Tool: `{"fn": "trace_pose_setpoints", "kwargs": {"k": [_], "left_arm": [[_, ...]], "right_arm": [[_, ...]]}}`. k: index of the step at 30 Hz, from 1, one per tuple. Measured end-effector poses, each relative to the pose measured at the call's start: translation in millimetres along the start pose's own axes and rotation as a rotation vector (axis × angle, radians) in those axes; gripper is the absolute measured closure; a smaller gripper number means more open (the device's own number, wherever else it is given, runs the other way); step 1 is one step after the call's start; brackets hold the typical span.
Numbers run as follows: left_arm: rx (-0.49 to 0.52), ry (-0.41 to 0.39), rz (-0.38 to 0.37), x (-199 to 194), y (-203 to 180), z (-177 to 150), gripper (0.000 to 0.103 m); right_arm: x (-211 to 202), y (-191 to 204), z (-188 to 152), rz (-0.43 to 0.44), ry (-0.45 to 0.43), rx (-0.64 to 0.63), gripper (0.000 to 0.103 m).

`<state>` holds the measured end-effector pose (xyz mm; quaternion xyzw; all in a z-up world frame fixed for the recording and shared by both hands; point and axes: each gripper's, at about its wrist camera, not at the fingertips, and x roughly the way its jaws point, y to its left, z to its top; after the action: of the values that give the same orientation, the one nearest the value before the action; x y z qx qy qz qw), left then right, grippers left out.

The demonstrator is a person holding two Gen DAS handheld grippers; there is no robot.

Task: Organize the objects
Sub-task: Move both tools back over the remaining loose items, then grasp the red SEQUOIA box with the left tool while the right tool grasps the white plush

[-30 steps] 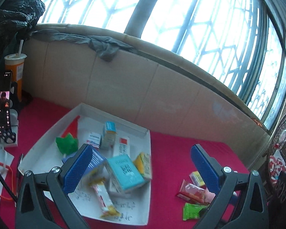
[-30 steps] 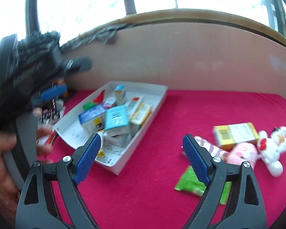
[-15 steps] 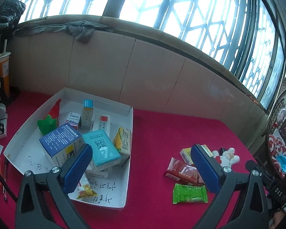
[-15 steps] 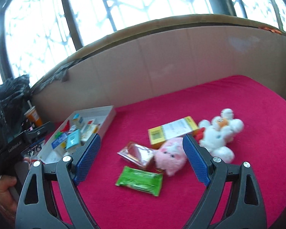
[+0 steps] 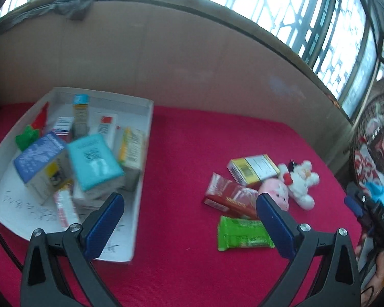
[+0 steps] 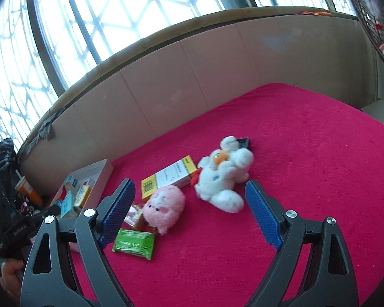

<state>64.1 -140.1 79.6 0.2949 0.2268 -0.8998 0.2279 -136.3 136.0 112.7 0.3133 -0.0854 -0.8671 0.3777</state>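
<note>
A white cardboard tray (image 5: 143, 168) (image 6: 103, 176) holds several small boxes, among them a teal box (image 5: 93, 161) and a blue box (image 5: 38, 157). On the red cloth to its right lie a yellow-white box (image 5: 253, 167) (image 6: 170, 177), a red packet (image 5: 229, 198), a green packet (image 5: 243, 234) (image 6: 134, 240), a pink plush (image 5: 275, 195) (image 6: 165, 208) and a white plush (image 5: 302, 181) (image 6: 224, 179). My left gripper (image 5: 189, 226) hangs open above the cloth between tray and loose items. My right gripper (image 6: 189, 212) is open, with both plush toys beyond its blue pads.
A beige padded wall (image 5: 192, 71) and barred windows (image 6: 130, 5) bound the far side. An orange cup with a straw (image 6: 25, 188) stands left of the tray. A hand on the other gripper shows at the edge of each view (image 6: 11, 273) (image 5: 379, 271).
Both views have swung right: the tray slid to the left and the loose items came toward the middle. The right view rolled and closed in on the plush toys. Both grippers stayed open.
</note>
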Motion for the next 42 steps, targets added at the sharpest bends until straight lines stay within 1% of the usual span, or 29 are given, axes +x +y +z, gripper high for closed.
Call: {"fn": "trace_pose_setpoints", "kwargs": {"k": [4,8,11,15,19,25,28,31,32,34,36,37,38,39,42], "left_arm": [[0.098,0.057,0.002,26,-28,-8,0.000],[0.217,0.097,0.053,56,-55,-6,0.000],[0.294,0.141,0.060,80,-71,-6,0.000],[0.355,0.171,0.084,102,-88,-8,0.000],[0.350,0.195,0.101,118,-91,-9,0.000],[0.318,0.223,0.103,128,-80,-11,0.000],[0.329,0.211,0.108,128,-79,-13,0.007],[0.337,0.204,0.103,129,-79,-14,0.010],[0.337,0.201,0.097,129,-80,-14,0.013],[0.336,0.195,0.092,128,-80,-14,0.015],[0.333,0.189,0.089,128,-79,-15,0.015],[0.330,0.184,0.091,127,-79,-15,0.016],[0.323,0.168,0.093,125,-79,-14,0.016],[0.315,0.153,0.089,123,-78,-13,0.016],[0.286,0.127,0.072,113,-77,-12,0.016]], "right_arm": [[1,-16,2,-0.026,0.006,0.023,0.015],[5,-30,1,-0.032,0.022,0.053,0.015],[7,-41,-2,-0.029,0.035,0.080,0.015],[14,-52,0,-0.033,0.048,0.103,0.015],[29,-50,10,-0.051,0.077,0.051,0.015],[78,-39,18,-0.064,0.185,-0.003,0.015],[104,-31,15,-0.067,0.224,-0.009,0.015],[126,-21,10,-0.068,0.260,-0.013,0.015],[131,-19,8,-0.070,0.269,-0.014,0.015],[139,-14,5,-0.107,0.281,-0.037,0.015],[142,-12,2,-0.107,0.294,-0.048,0.019],[143,-13,0,-0.111,0.303,-0.051,0.033],[141,-13,-1,-0.132,0.296,-0.070,0.044],[138,-13,-3,-0.113,0.295,-0.086,0.045],[129,-17,-5,-0.096,0.290,-0.073,0.048]]}}
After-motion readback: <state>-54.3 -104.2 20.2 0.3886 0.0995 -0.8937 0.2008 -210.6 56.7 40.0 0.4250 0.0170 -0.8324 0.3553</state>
